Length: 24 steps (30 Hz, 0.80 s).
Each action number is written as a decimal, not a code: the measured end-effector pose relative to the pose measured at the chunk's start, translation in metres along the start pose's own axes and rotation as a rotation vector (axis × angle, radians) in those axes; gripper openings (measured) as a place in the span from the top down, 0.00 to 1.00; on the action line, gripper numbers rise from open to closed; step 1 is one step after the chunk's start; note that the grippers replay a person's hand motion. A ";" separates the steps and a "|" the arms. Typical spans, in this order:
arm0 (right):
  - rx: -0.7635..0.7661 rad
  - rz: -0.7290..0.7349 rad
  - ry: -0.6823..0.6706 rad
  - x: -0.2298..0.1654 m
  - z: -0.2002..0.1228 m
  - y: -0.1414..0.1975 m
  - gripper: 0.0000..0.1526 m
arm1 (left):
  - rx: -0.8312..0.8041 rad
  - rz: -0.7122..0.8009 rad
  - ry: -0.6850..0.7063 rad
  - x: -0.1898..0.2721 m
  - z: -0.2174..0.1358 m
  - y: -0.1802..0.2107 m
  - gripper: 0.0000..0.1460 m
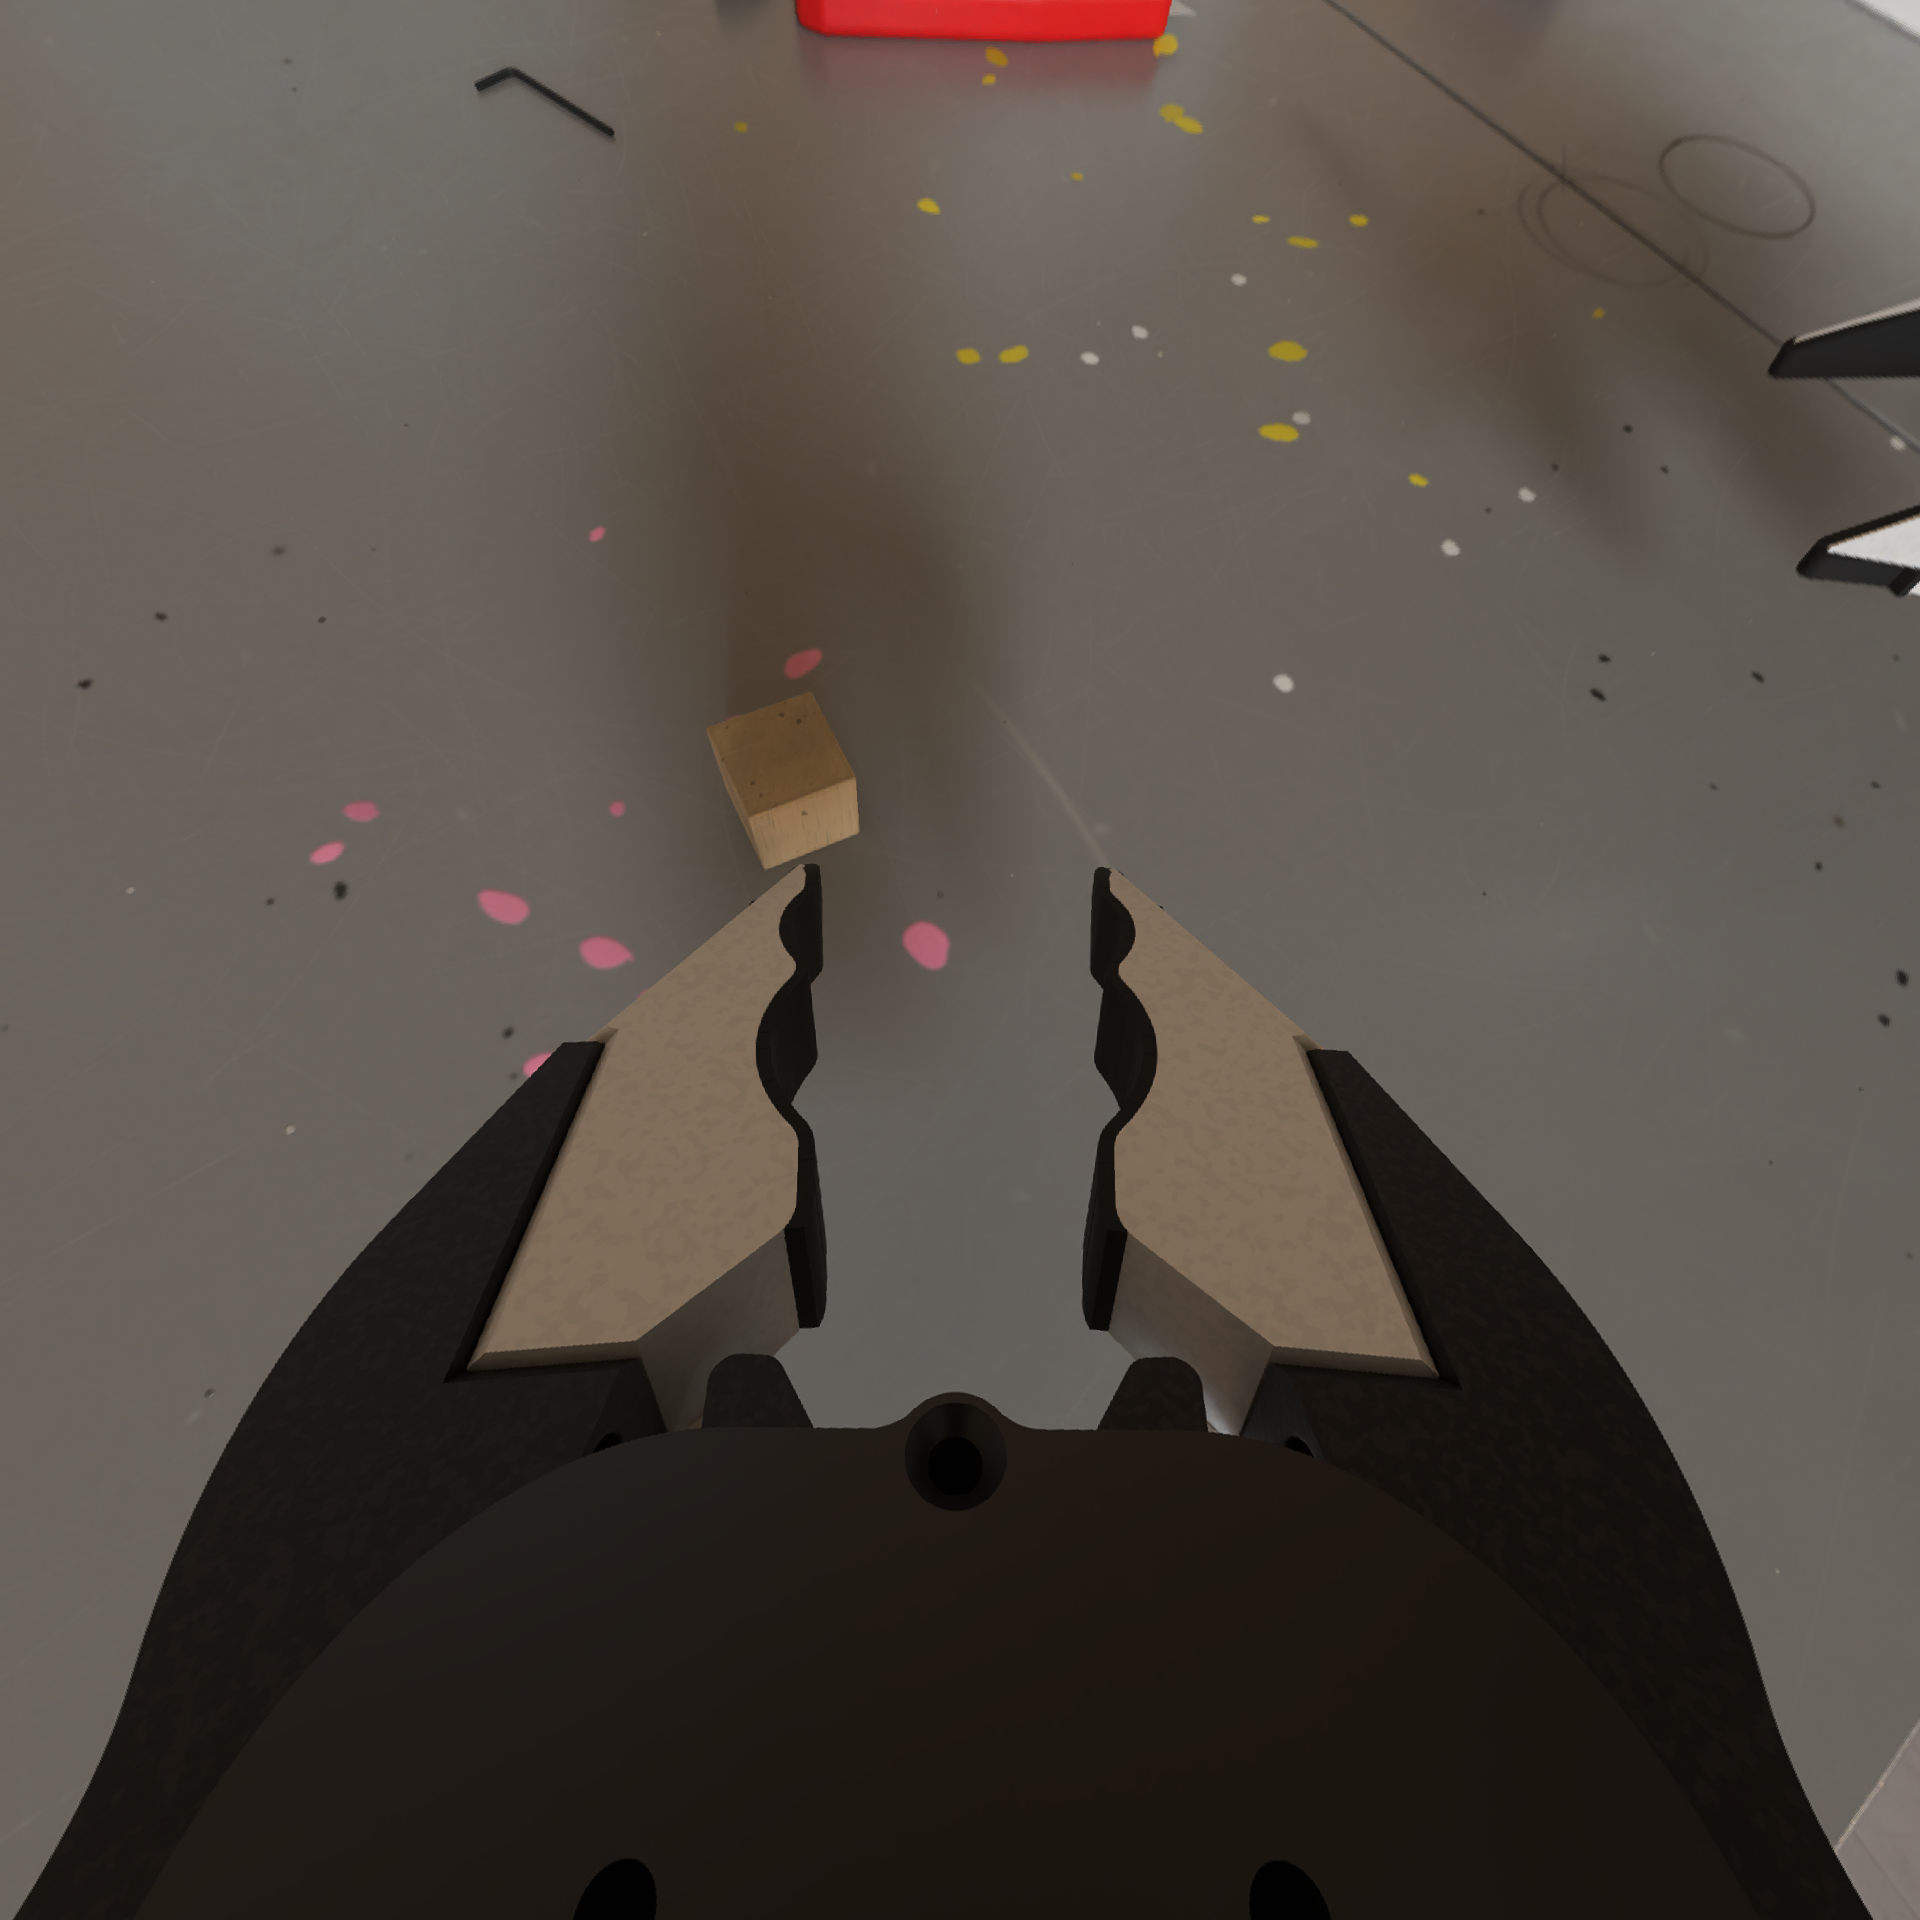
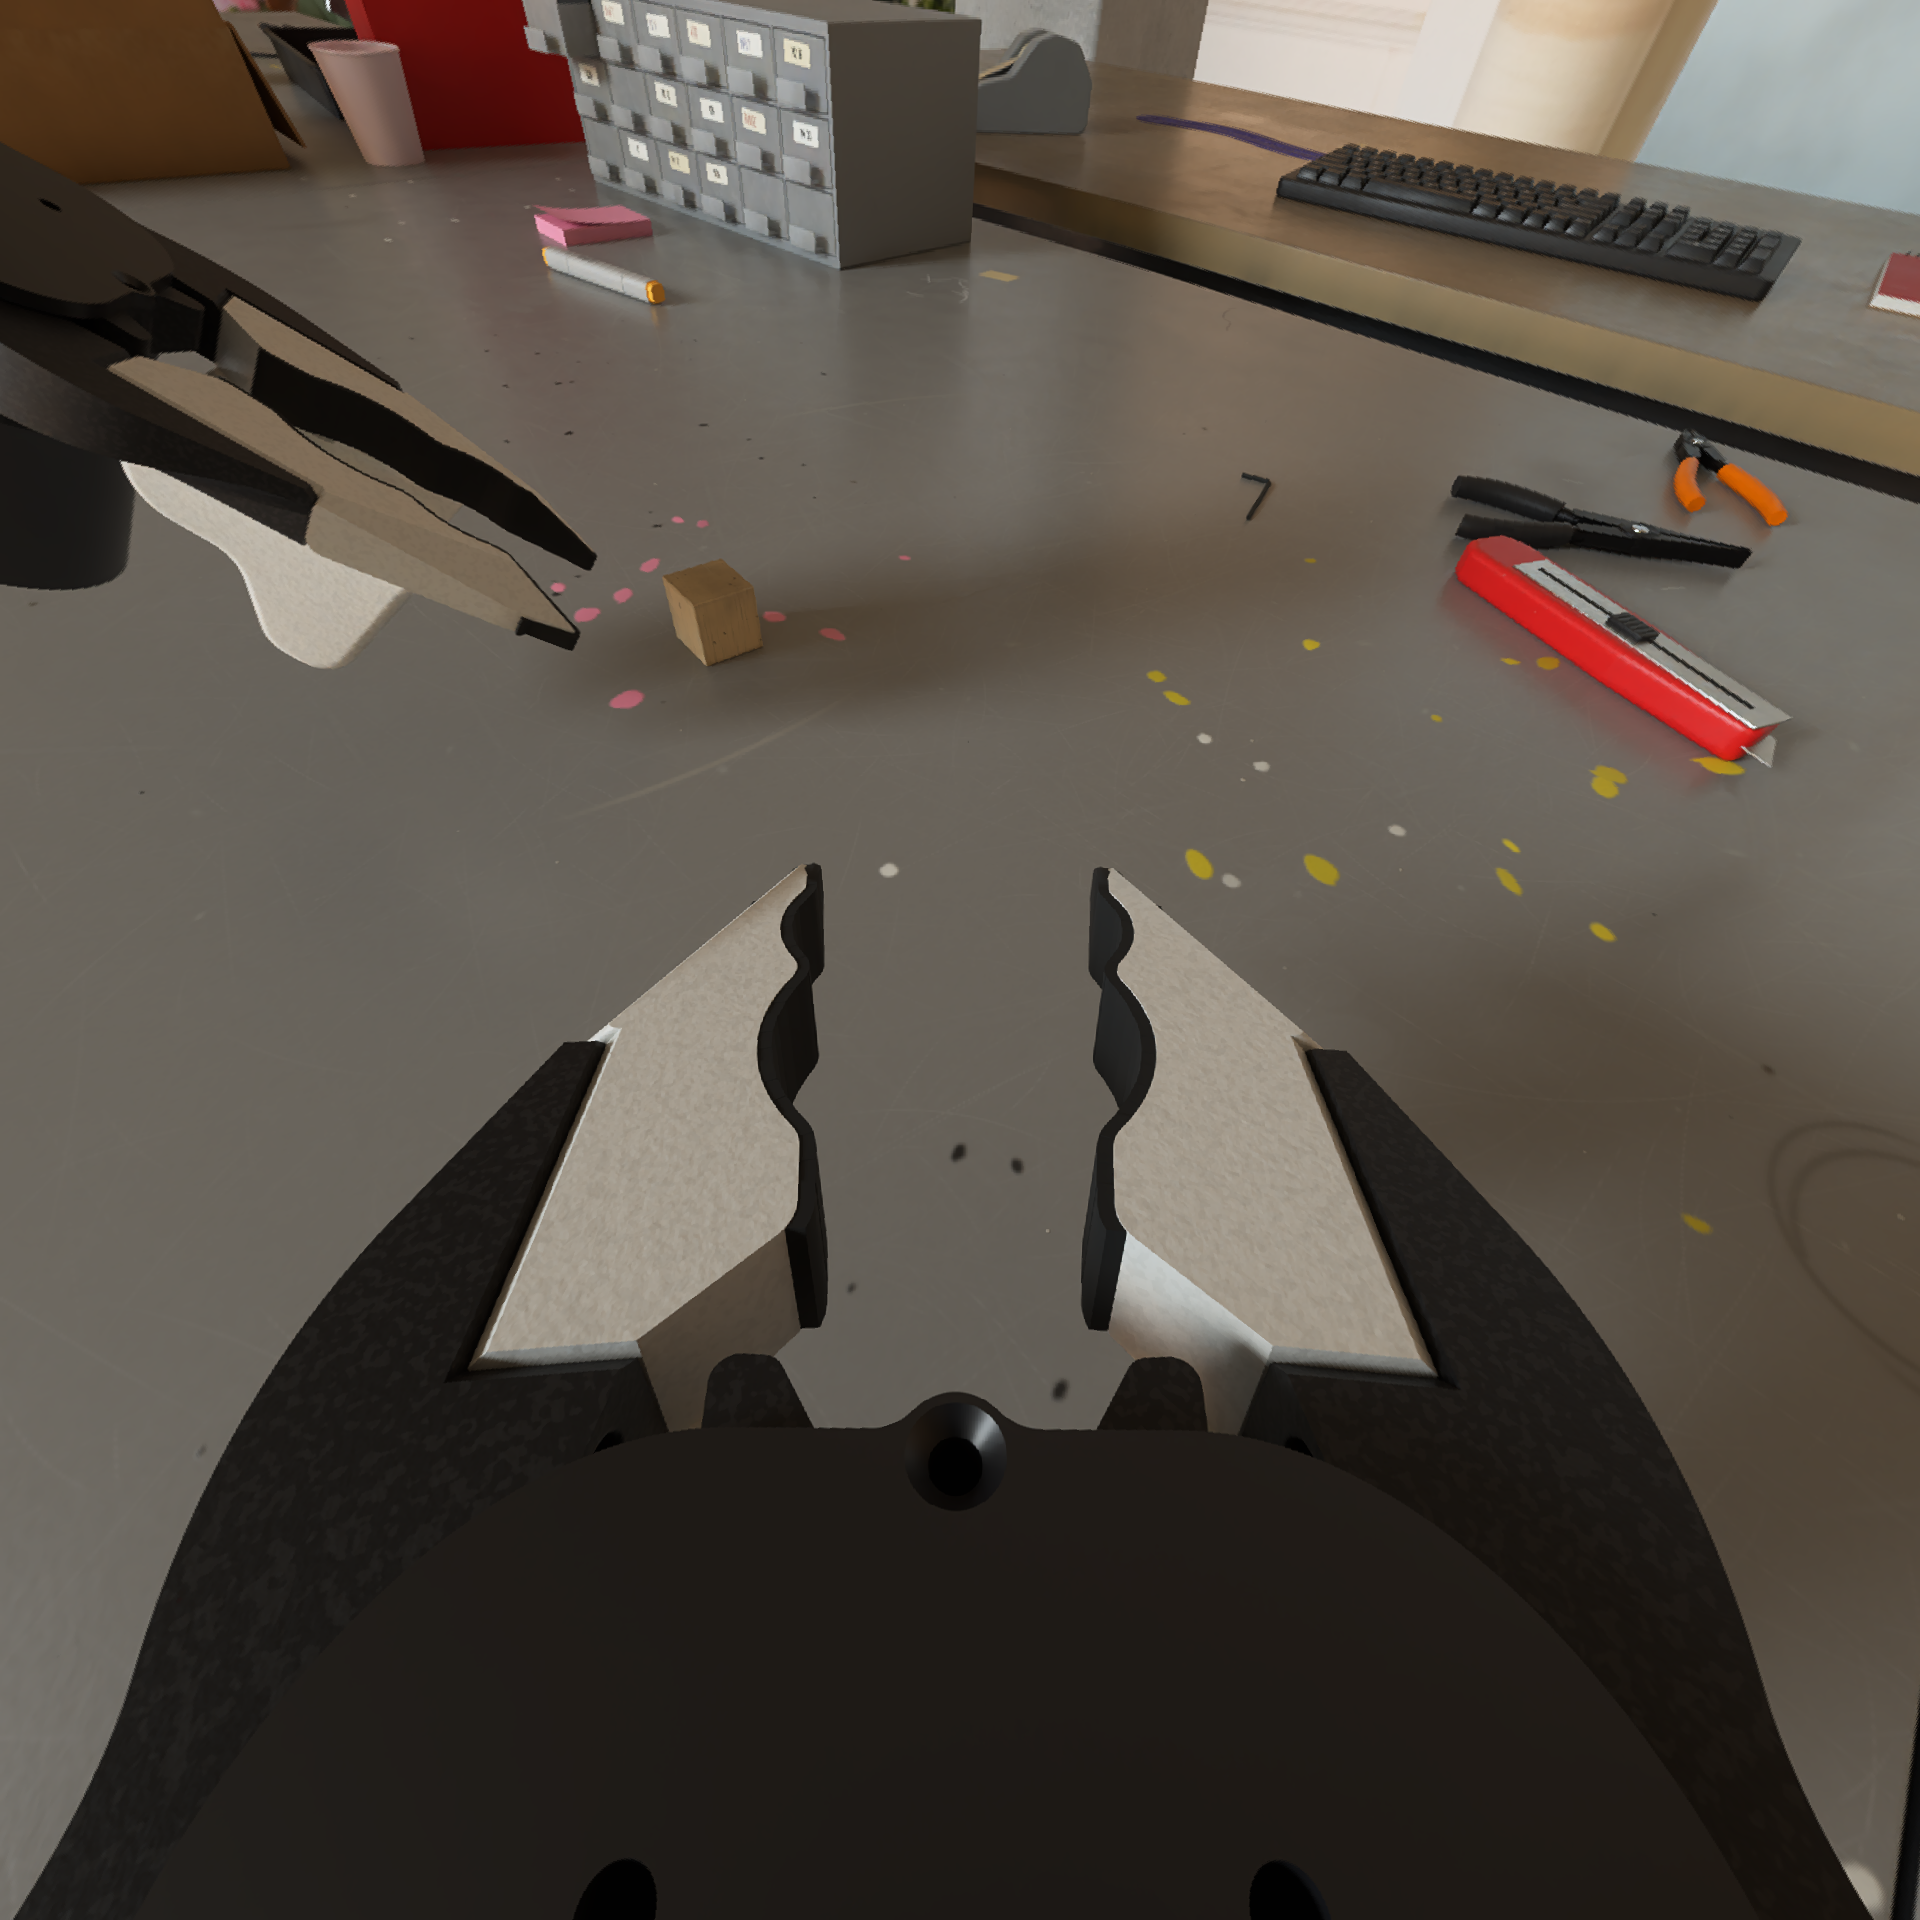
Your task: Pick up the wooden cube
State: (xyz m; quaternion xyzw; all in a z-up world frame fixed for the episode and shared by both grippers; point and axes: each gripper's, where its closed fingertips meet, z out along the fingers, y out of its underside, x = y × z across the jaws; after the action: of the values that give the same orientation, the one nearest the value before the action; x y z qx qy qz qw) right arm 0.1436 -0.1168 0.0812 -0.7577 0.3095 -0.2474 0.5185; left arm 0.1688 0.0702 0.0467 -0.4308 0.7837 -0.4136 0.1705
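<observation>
A small wooden cube sits on the grey paint-spattered table, just ahead of my left gripper's left fingertip and left of the gap. My left gripper is open and empty, a little above the table. In the right wrist view the cube lies at the middle left, with the left gripper just to its left, tilted down. My right gripper is open and empty, well short of the cube. Its fingertips show at the right edge of the left wrist view.
A red utility knife, black pliers, orange pliers and a hex key lie at the right. A grey drawer cabinet, marker, pink notes and cup stand at the back. A keyboard is on the neighbouring desk.
</observation>
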 end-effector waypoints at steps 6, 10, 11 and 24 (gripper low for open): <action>-0.001 -0.003 -0.001 -0.001 0.000 0.000 0.66 | -0.012 0.020 -0.020 -0.001 -0.008 0.007 0.63; 0.000 -0.007 0.002 -0.001 0.000 -0.001 0.66 | -0.012 0.005 -0.019 0.001 -0.015 0.009 0.62; 0.000 -0.007 0.002 -0.001 -0.001 -0.001 0.66 | -0.007 0.007 -0.025 0.000 -0.018 0.008 0.62; 0.001 -0.009 -0.006 -0.004 0.000 -0.002 0.66 | -0.230 -0.105 -0.099 -0.010 -0.025 -0.003 0.60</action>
State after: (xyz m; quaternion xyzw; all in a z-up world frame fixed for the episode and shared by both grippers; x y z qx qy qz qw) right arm 0.1412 -0.1133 0.0831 -0.7597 0.3044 -0.2477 0.5185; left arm 0.1601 0.0902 0.0633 -0.5077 0.7931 -0.3077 0.1365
